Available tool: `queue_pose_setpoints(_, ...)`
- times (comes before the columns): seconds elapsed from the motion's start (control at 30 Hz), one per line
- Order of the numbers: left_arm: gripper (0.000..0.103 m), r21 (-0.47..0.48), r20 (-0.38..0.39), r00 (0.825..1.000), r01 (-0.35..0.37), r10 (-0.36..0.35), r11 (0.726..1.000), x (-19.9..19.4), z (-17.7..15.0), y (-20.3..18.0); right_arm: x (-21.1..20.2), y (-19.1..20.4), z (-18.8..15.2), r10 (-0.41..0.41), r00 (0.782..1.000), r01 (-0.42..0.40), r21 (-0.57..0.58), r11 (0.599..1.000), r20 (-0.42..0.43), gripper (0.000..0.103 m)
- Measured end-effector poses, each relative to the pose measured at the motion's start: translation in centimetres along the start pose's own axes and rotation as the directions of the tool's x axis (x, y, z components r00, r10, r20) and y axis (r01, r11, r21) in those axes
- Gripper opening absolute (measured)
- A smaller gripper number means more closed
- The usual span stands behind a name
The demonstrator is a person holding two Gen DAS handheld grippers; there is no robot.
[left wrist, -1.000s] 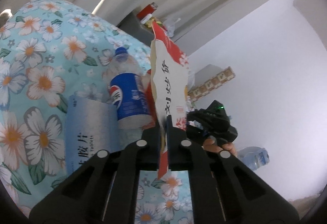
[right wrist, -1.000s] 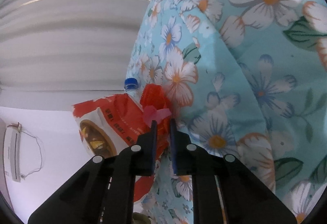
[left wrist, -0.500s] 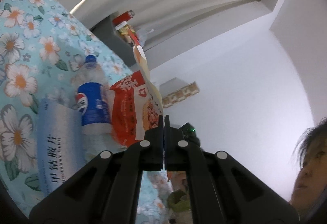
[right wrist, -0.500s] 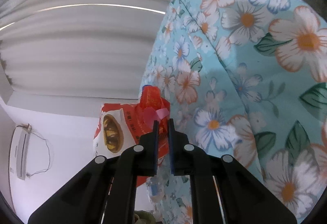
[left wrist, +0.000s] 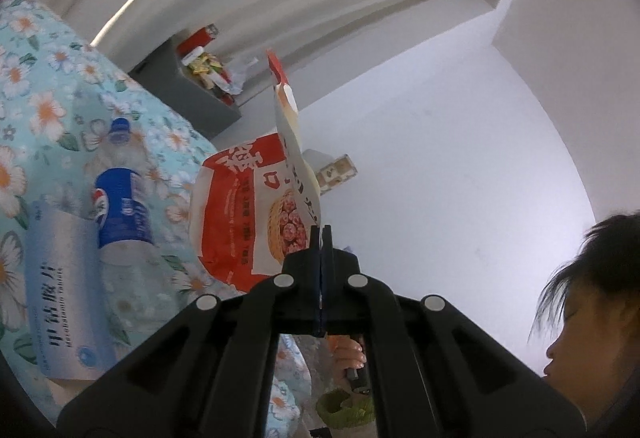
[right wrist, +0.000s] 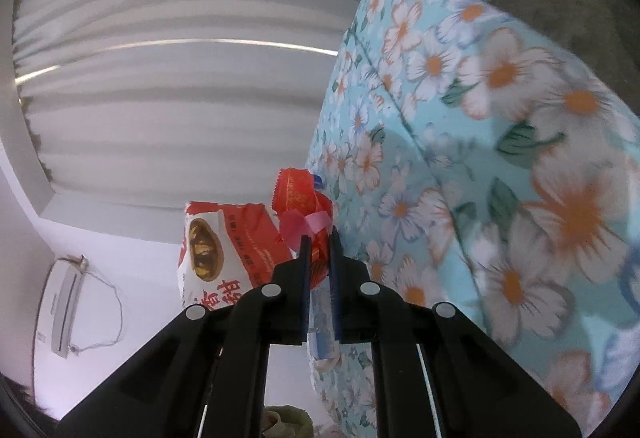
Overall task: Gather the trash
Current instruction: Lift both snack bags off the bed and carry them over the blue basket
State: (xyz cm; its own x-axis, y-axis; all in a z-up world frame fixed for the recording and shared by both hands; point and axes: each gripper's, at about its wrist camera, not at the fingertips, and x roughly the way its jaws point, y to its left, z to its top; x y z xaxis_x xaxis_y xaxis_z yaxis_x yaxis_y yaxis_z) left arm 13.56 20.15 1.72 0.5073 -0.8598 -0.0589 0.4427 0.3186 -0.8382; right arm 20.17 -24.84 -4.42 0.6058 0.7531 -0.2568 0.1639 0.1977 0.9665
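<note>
Since a second ago both hands have lifted away from the flowered sheet, so the left view now takes in far more wall and a person's head at the right edge, and the right view has swung to show more curtain. The left gripper (left wrist: 321, 234) has its jaws pressed flat together on the edge of a thin white-and-red wrapper (left wrist: 294, 142), which stands up above them like a crumpled strip. Behind it hangs a bigger red-and-white snack bag (left wrist: 240, 214), glossy and creased, printed with a picture of food; I cannot tell what holds it from here. The right gripper (right wrist: 319, 238) has its jaws nearly closed on a small crinkly red packet (right wrist: 298, 194) with a pink ribbon (right wrist: 308, 222) knotted on it, and the same bag (right wrist: 224, 238) shows just to its left. Lying on the sheet (left wrist: 44, 86) are a clear plastic bottle (left wrist: 120, 206) with a blue cap and blue label, and beside it, overlapping it, a pale blue cardboard box (left wrist: 64, 298). Farther back a grey bin (left wrist: 192, 94) holds a heap of colourful wrappers, with a red can (left wrist: 198, 36) at its rim.
</note>
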Motion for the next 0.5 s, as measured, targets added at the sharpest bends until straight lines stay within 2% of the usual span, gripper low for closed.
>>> queue_pose_setpoints(0.23, 0.000, 0.020, -0.031, 0.999, 0.022, -0.022, 1.000, 1.9, -0.6, -1.3, -4.3, -1.2, -1.4, 0.037, 0.997, -0.039, 0.023, 0.999, 0.071, 0.009)
queue_pose_setpoints(0.5, 0.000, 0.069, -0.073, 0.997, 0.026, -0.021, 0.997, 4.8, -1.4, -3.4, -6.4, -1.0, -1.4, 0.060, 0.989, -0.061, 0.005, 0.998, 0.132, 0.009)
